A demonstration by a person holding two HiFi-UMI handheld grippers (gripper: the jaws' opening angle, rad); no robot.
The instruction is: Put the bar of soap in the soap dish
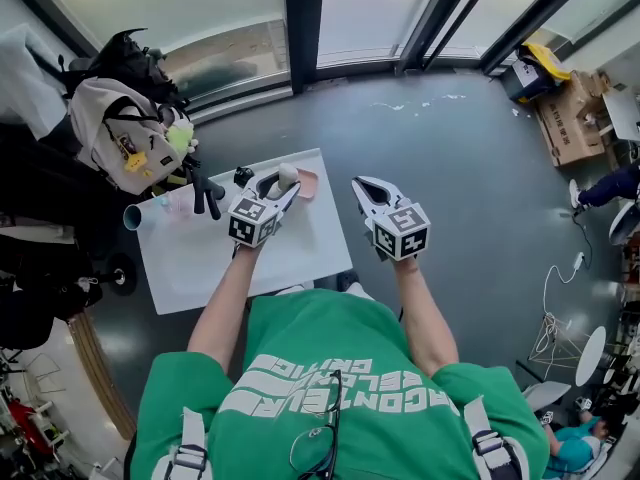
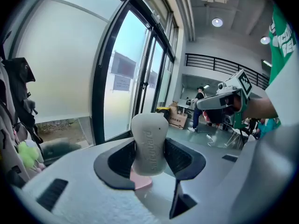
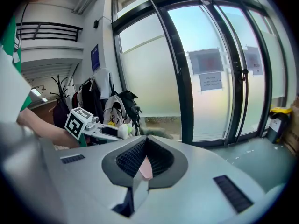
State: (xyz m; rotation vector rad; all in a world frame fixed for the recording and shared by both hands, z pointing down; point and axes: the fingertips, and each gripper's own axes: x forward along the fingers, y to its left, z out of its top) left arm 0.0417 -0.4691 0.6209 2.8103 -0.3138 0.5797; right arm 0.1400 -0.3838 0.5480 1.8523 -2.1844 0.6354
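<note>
A pale grey-white bar of soap stands upright between the jaws of my left gripper, which is shut on it. In the head view the soap hangs over the far edge of a small white table, right beside a pink soap dish. I cannot tell whether soap and dish touch. My right gripper floats off the table's right side, over the floor. Its jaws are closed together, with only a pink sliver in the slit; what that sliver is cannot be made out.
A light blue cup lies at the table's left edge, and a black stand sits near it. Backpacks and bags pile up to the left. Glass doors run along the far side. Cardboard boxes stand far right on the grey floor.
</note>
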